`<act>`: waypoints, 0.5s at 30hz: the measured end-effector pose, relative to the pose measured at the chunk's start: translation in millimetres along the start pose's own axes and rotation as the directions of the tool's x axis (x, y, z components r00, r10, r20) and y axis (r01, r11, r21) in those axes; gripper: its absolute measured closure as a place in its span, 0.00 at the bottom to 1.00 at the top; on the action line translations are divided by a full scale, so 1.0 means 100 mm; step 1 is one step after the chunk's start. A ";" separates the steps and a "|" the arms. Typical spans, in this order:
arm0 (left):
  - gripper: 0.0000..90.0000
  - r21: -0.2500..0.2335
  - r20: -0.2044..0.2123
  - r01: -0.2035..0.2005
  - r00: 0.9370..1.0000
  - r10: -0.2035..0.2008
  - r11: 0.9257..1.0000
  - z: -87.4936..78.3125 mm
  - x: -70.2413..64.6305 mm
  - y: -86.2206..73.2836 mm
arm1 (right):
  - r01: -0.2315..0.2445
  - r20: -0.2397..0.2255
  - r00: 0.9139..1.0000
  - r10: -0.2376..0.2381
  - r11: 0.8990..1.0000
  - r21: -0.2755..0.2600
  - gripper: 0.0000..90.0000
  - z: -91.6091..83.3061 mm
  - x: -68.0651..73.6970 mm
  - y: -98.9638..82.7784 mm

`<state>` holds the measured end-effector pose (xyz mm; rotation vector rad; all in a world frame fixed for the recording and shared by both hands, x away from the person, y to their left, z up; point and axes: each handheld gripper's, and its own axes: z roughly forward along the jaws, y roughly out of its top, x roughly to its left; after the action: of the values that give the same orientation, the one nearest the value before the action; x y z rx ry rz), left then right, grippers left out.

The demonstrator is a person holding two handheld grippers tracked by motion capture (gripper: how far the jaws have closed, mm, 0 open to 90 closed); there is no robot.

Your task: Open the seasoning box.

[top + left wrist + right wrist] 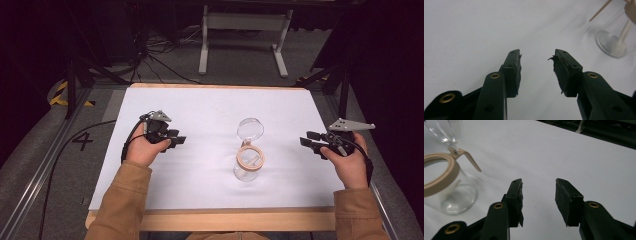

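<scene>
The left claw [176, 140] stands open, its black jaws apart over bare white surface [200, 107], their rubbery pads ragged at the edges. The right claw [306, 139] is open too, with nothing between its flat dark pads. Both point inward at the jar [248, 165], which stands upright between them, well apart from each. It is a clear glass cylinder with a tan ring round its mouth. Its round glass lid [250, 128] is swung back on the hinge behind it.
</scene>
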<state>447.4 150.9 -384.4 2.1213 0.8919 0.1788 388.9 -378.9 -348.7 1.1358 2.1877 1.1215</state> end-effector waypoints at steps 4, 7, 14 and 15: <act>0.62 0.009 -0.002 0.029 1.000 -0.029 1.000 0.04 0.05 -0.04 | -0.003 0.027 1.000 0.002 1.000 0.030 0.60 0.08 -0.09 -0.08; 0.62 0.014 -0.005 0.040 0.999 -0.040 0.999 0.07 0.07 -0.05 | -0.011 0.040 0.999 0.009 0.999 0.048 0.58 0.13 -0.13 -0.13; 0.55 0.036 -0.031 0.048 0.998 -0.047 0.998 0.17 0.13 -0.11 | -0.078 0.056 0.996 0.073 0.993 0.085 0.52 0.30 -0.26 -0.29; 0.54 0.042 -0.027 0.050 0.998 -0.048 0.998 0.18 0.14 -0.12 | -0.080 0.064 0.995 0.074 0.992 0.097 0.51 0.32 -0.27 -0.31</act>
<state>458.3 153.7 -407.4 2.1383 0.9699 0.1638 411.4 -396.7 -392.5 1.2892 2.1911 1.0053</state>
